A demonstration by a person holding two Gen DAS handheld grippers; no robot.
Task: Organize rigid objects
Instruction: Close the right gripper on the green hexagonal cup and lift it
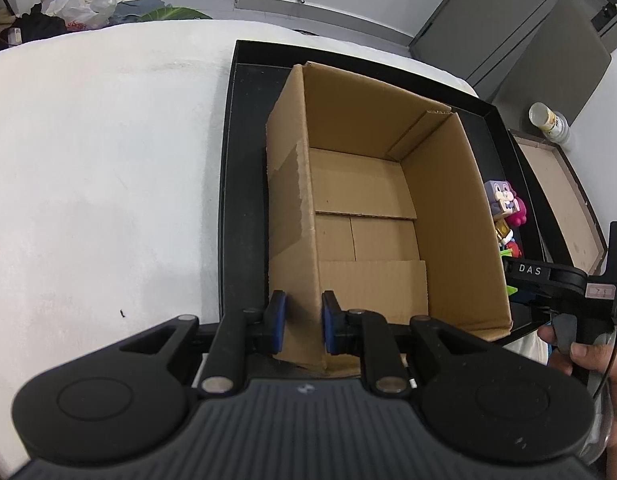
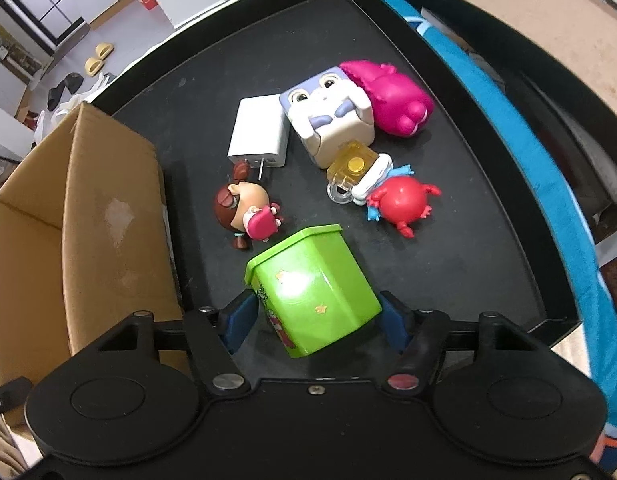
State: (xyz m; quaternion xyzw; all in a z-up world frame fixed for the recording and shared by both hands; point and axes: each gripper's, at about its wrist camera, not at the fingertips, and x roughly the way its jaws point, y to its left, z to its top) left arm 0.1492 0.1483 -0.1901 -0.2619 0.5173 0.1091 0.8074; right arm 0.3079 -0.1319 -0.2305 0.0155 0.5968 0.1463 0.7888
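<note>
Green tub (image 2: pixel 314 292) lies tipped between the right gripper's (image 2: pixel 314 326) spread jaws; left gripper (image 1: pixel 302 322) pinches the cardboard box (image 1: pixel 292 216) wall at 9 o'clock, steadying it.

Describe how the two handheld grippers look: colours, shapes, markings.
Both are black plastic with round discs at either side, silver pivot pins and blue pads. The left gripper has a ribbed grey body with a small logo. The right gripper has one red pin; white letters DAS mark its arm.
</note>
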